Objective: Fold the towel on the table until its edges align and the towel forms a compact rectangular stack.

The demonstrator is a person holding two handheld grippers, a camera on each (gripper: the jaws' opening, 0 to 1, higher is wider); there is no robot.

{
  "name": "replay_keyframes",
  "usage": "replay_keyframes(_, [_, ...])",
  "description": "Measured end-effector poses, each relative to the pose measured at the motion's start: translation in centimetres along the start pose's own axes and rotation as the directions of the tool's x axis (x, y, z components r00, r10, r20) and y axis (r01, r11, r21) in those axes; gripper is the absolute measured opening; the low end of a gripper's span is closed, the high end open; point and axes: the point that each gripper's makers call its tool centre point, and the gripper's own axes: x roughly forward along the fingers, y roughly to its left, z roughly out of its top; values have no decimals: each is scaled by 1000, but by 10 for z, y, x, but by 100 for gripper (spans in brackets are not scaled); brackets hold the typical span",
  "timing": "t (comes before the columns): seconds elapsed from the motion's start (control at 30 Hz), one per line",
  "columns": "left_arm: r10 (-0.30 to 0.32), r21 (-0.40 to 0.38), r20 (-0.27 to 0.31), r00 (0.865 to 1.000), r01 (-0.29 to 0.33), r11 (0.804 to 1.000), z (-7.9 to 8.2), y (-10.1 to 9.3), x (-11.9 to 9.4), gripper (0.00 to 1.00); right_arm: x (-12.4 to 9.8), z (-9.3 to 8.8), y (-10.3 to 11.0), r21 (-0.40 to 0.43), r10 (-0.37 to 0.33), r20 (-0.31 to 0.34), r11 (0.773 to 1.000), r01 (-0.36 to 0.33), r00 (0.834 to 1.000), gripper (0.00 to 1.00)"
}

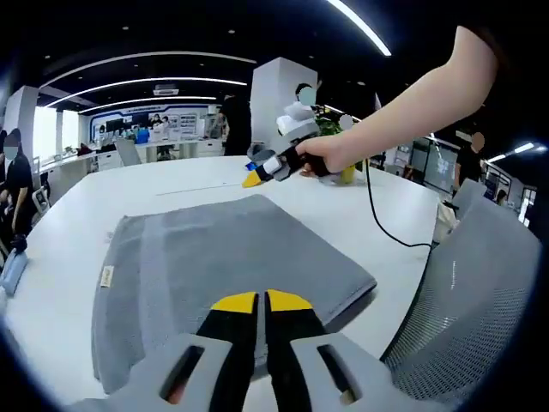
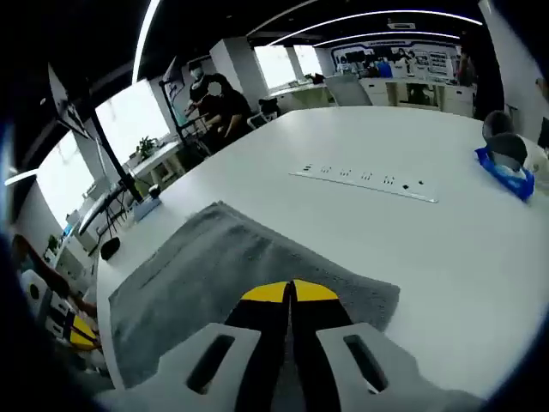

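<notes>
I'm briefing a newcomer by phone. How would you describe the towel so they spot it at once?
Start from the big white table in the open office. The towel lies flat on its near side, just ahead of the left tongs. It is the grey folded cloth with a paler stripe along one side and a small label at one edge.

An open-plan office, apparently a large shared workspace. A broad white table (image 2: 360,223) has a built-in power-socket strip (image 2: 364,181). A grey mesh office chair (image 1: 480,300) stands beside it. Long ceiling light strips (image 1: 146,84), desks by bright windows (image 2: 129,120) and seated people (image 2: 219,103) surround it.
</notes>
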Motion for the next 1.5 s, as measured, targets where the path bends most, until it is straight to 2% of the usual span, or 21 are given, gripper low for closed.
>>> replay_keyframes(0.1, [-49,63,-35,998,51,997,11,-16,21,1,-5,-12,-17,-194,-12,-101,981,-8,995,0])
replay_keyframes(0.23, [-86,144,-56,995,94,985,20,-39,49,1,7,-24,-31,-321,2,-149,946,-50,989,0])
replay_keyframes(0.3, [-183,230,-80,980,197,953,18,-59,65,1,15,-30,-34,-399,-2,-171,914,-67,985,0])
replay_keyframes(0.33, [-248,307,-108,963,269,913,13,-72,72,1,22,-31,-32,-450,2,-162,890,-76,987,0])
replay_keyframes(0.4, [-325,355,-111,939,342,870,6,-87,79,1,32,-28,-24,-493,30,-145,864,-98,989,0])
replay_keyframes(0.43, [-357,354,-138,924,383,853,-1,-93,81,1,38,-24,-21,-482,33,-118,872,-86,993,0])
replay_keyframes(0.47, [-406,393,-174,897,441,807,-12,-102,83,1,48,-29,-24,-457,42,-134,884,-99,990,0])
replay_keyframes(0.53, [-374,435,-233,898,440,785,-32,-99,90,1,62,-41,-31,-496,17,-192,861,-112,981,0])
replay_keyframes(0.57, [-361,481,-236,902,431,763,-39,-100,94,1,65,-29,-25,-500,-9,-88,865,-37,996,0])
replay_keyframes(0.6, [-365,493,-248,897,442,750,-44,-103,94,1,65,-32,-30,-522,-3,-125,850,-64,992,0])
replay_keyframes(0.63, [-356,503,-278,892,451,737,-53,-104,91,1,63,-41,-20,-461,-19,-134,886,-45,991,0])
replay_keyframes(0.67, [-373,542,-190,908,414,732,-38,-106,90,1,62,-43,-19,-432,-24,-132,901,-35,991,0])
replay_keyframes(0.7, [-349,525,-197,916,400,752,-42,-103,87,0,65,-46,-23,-459,-22,-132,887,-41,991,0])
replay_keyframes(0.73, [-352,553,-175,919,388,737,-40,-104,88,0,66,-47,-23,-467,-30,-133,883,-36,991,0])
replay_keyframes(0.77, [-350,549,-160,923,378,746,-41,-105,86,0,63,-43,-13,-524,-39,-155,850,-48,987,0])
replay_keyframes(0.83, [-345,540,-144,928,365,758,-40,-105,86,0,65,-43,-21,-526,-53,-198,848,-61,979,0])
replay_keyframes(0.87, [-340,527,-133,931,357,771,-39,-105,87,0,62,-37,-26,-582,-130,-203,813,-13,970,0])
replay_keyframes(0.93, [-331,500,-119,936,344,794,-39,-105,85,0,66,-39,-17,-533,-104,-210,846,-25,972,0])
replay_keyframes(1.03, [-328,477,-105,939,336,812,-38,-105,85,0,63,-36,-15,-549,-155,-188,836,27,970,0])
replay_keyframes(1.37, [-298,489,-129,946,322,811,-36,-104,90,0,71,-27,-33,-483,-143,-156,874,50,977,0])
replay_keyframes(1.5, [-291,488,-150,945,327,809,-37,-104,89,0,68,-30,-27,-537,-168,-171,842,51,971,0])
